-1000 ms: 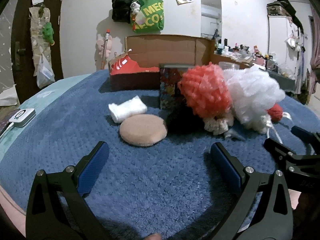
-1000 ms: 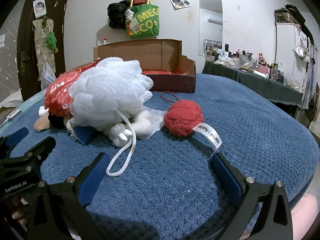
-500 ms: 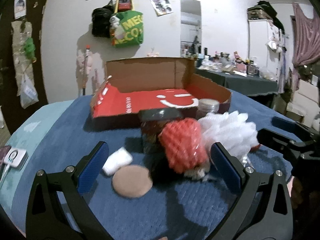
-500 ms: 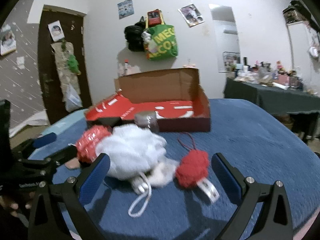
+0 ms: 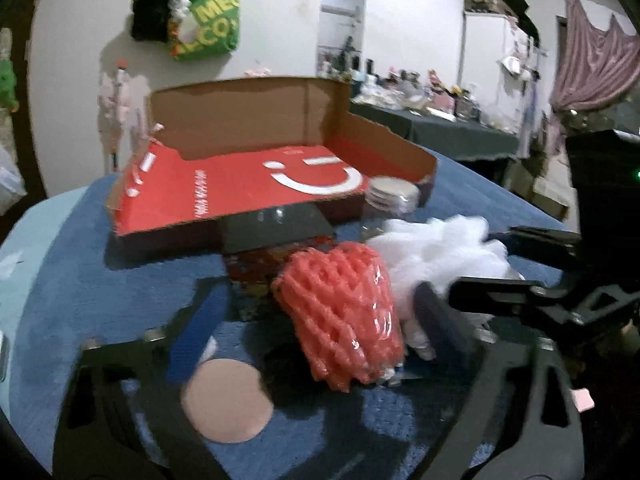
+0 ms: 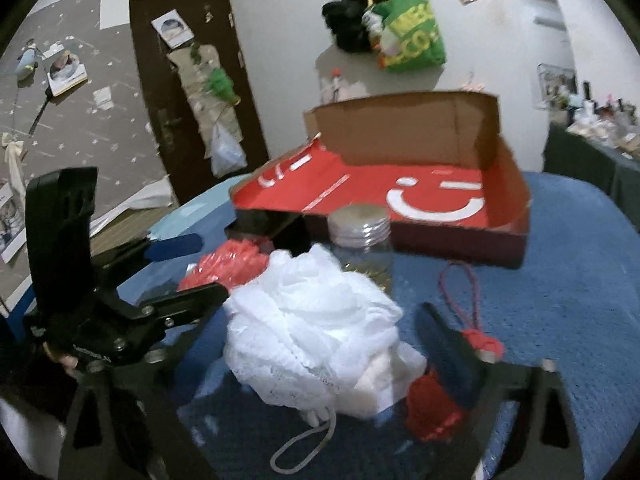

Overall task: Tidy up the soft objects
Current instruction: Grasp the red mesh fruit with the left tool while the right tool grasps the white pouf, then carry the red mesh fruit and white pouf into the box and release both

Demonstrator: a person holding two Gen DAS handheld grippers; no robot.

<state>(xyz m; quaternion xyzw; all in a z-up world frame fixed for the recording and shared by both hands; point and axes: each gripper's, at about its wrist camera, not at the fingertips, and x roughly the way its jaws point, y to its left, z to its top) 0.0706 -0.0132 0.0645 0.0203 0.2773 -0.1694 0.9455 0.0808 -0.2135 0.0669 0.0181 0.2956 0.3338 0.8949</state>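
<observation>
Red foam net (image 5: 340, 316) between the closing left tongs (image 5: 316, 328); right tongs (image 6: 312, 344) closing around white pouf (image 6: 308, 328)

Left wrist camera looking along own fingers, tilting down, facing open red cardboard box (image 5: 256, 184) from close, left of soft pile. Right wrist camera facing same box (image 6: 420, 196) from pile's right side, equally near. Both views sharing box, white mesh pouf (image 5: 440, 248) (image 6: 312, 320), blue blanket (image 5: 72, 280) (image 6: 568, 280).
</observation>
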